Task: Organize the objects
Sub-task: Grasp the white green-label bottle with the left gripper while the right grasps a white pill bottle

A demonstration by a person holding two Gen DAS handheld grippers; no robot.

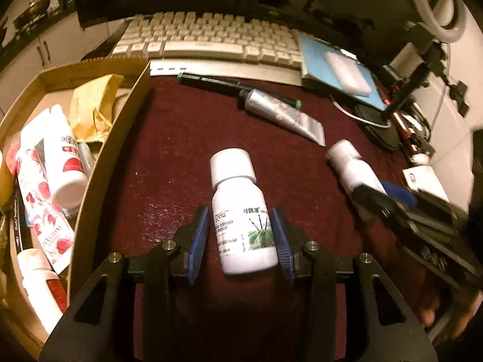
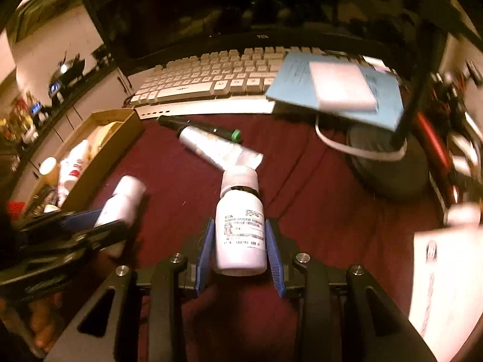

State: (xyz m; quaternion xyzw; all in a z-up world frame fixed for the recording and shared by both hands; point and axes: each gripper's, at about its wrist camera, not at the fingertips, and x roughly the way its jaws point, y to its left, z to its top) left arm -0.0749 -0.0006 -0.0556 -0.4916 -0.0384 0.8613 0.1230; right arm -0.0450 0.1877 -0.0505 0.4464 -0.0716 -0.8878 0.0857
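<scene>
On the dark red cloth (image 1: 169, 150) covering the surface lie two white screw-cap bottles, one silver tube (image 1: 283, 117) and one black pen (image 1: 211, 80) with green ends. One plant-label bottle (image 1: 235, 187) lies between the blue fingers of my left gripper (image 1: 240, 211), cap pointing away; I cannot tell whether the pads press on it. One text-label bottle (image 2: 240, 241), with a dark neck ring under its cap, is clamped by the fingers of my right gripper (image 2: 240, 223). One cardboard box (image 1: 120, 157) at the left holds further white bottles. One white keyboard (image 1: 211, 36) lies beyond.
</scene>
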